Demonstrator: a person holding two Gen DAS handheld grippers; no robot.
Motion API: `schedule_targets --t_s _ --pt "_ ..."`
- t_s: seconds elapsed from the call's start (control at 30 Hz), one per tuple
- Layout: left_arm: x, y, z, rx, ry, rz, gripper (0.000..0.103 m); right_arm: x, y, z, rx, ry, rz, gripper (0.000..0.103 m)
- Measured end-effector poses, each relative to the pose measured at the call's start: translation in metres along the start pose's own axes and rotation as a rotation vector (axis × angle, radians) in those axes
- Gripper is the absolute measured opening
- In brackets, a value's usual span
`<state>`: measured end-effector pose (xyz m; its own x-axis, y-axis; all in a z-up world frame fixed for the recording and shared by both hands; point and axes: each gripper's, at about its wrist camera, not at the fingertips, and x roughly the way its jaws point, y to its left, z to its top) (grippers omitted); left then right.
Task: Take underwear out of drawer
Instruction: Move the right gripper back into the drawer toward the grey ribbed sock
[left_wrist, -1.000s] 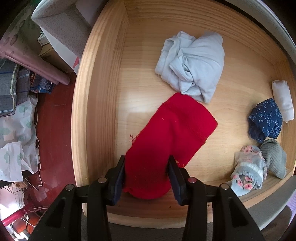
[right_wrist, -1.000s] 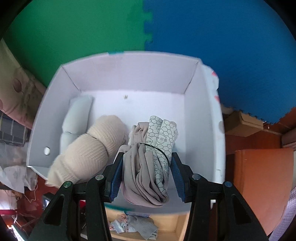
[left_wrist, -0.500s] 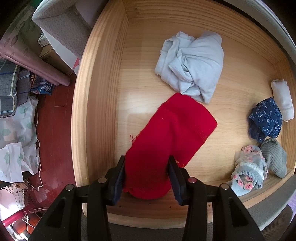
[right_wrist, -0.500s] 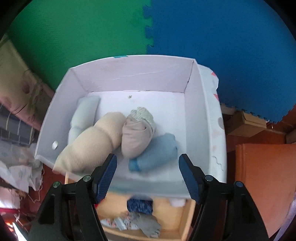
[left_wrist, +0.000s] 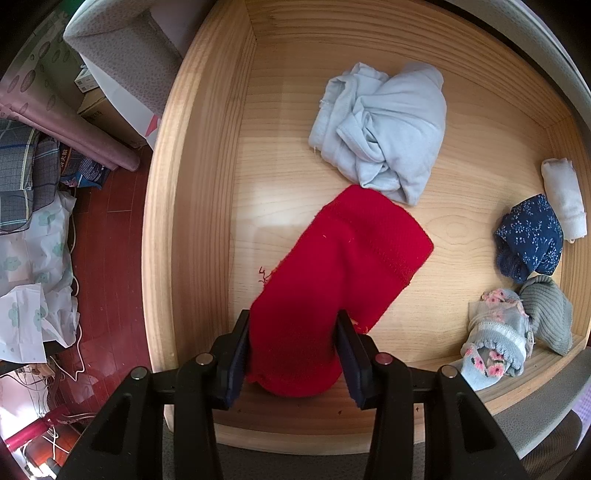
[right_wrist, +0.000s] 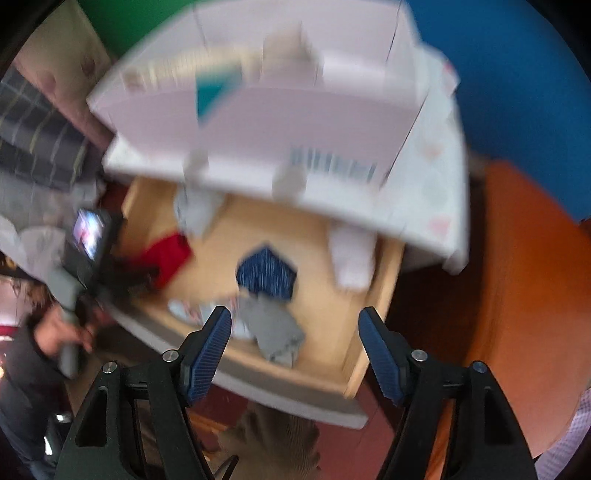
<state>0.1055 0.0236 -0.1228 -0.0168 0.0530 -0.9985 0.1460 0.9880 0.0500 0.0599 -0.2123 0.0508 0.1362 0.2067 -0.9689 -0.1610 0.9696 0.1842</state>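
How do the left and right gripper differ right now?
The left gripper is shut on the red knit piece; the right gripper is open, holding nothing. The left view is sharp, over the wooden drawer's left side; the right is motion-blurred, above its rolled items. Both point down into the drawer.

The wooden drawer (left_wrist: 192, 206) holds six cloth items: one red knit piece (left_wrist: 332, 280), one pale blue bundle (left_wrist: 384, 129), one white roll (left_wrist: 563, 195), one navy dotted bundle (left_wrist: 532, 236), one grey ribbed bundle (left_wrist: 548, 314) and one floral bundle (left_wrist: 495, 339). Two grippers are there.

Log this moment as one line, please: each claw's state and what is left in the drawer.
left claw: shut on red knitted cloth | right claw: open, empty, just opened, above wooden drawer | remaining: pale blue bundle, navy floral roll
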Motion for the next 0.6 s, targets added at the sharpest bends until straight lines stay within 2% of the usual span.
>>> schedule_targets --t_s 0.27,0.6 --pt "0.000 0.000 0.000 0.001 0.000 0.000 0.045 0.096 0.020 -0.008 -0.052 0.167 0.019 0.066" --pt "0.000 0.000 0.001 0.000 0.002 0.001 0.045 0.151 0.027 -0.009 -0.092 0.247 -0.031 0.066"
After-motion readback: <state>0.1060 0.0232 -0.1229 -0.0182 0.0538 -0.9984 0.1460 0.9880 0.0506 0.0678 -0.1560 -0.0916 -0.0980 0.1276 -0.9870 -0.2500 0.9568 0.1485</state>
